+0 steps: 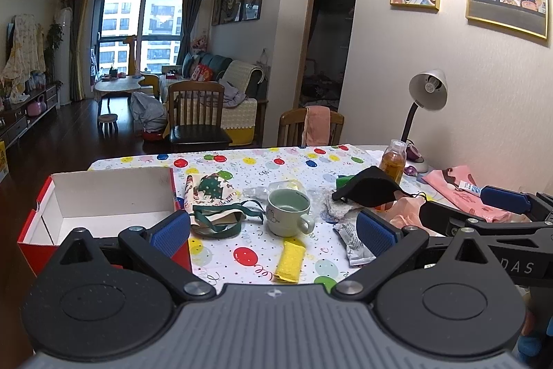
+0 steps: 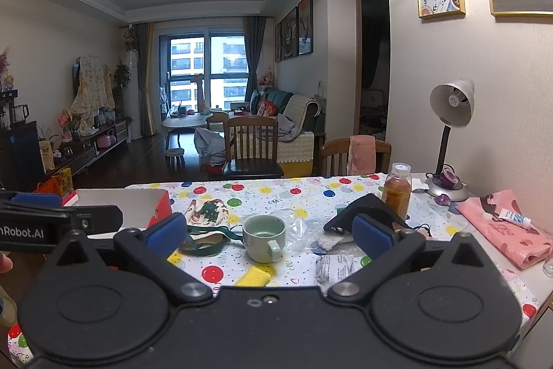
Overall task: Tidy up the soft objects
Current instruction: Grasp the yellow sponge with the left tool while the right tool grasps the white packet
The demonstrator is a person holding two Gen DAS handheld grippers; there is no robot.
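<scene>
My left gripper [image 1: 273, 232] is open and empty above the near table edge, just short of a yellow sponge [image 1: 290, 260]. My right gripper [image 2: 269, 236] is open and empty too; it also shows at the right of the left wrist view [image 1: 484, 201]. A Christmas-tree cloth bag with green straps [image 1: 216, 199] lies left of a green mug [image 1: 288, 211]. A black fabric mask [image 1: 371, 191] lies to the right. An open red box with a white inside [image 1: 103, 210] stands at the left. The bag [image 2: 207, 217], mask [image 2: 366, 208] and sponge [image 2: 252, 277] show in the right wrist view.
An amber bottle [image 1: 393, 161], a desk lamp [image 1: 423, 106] and a pink cloth with a small tube [image 1: 463, 196] stand at the right. Clear plastic wrap [image 1: 262, 191] and a silver snack packet [image 1: 356, 242] lie near the mug. Two wooden chairs [image 1: 197, 116] stand behind the table.
</scene>
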